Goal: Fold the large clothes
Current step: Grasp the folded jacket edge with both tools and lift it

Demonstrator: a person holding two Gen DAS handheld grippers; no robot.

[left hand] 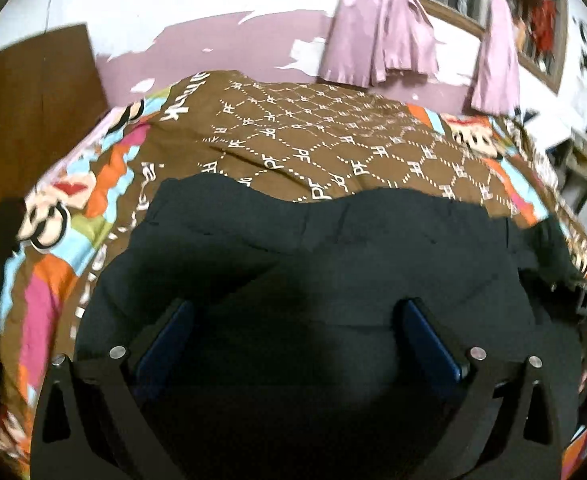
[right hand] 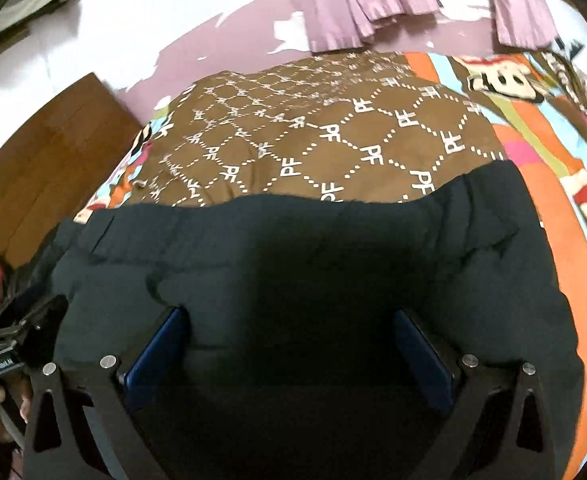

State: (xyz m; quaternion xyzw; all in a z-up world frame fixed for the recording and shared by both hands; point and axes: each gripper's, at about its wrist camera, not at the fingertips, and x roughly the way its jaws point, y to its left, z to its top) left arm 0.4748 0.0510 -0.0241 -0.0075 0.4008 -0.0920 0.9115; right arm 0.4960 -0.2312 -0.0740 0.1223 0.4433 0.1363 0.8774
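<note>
The left hand-held gripper (left hand: 293, 312) is hanging wide open and empty over a large dark navy garment (left hand: 333, 248) lying spread on the brown patterned bedspread (left hand: 333, 136), while the right hand-held gripper (right hand: 291, 320) is doing likewise, holding nothing. The folding step is seemingly just beginning; next, each is needing a near edge to pinch.

Matt black cloth garment (left hand: 333, 248) on printed cotton-like quilt (left hand: 333, 136); glossy wooden board (right hand: 41, 168).

Left claw (left hand: 293, 312) and right claw (right hand: 289, 320) both gape wide, angled downward.
</note>
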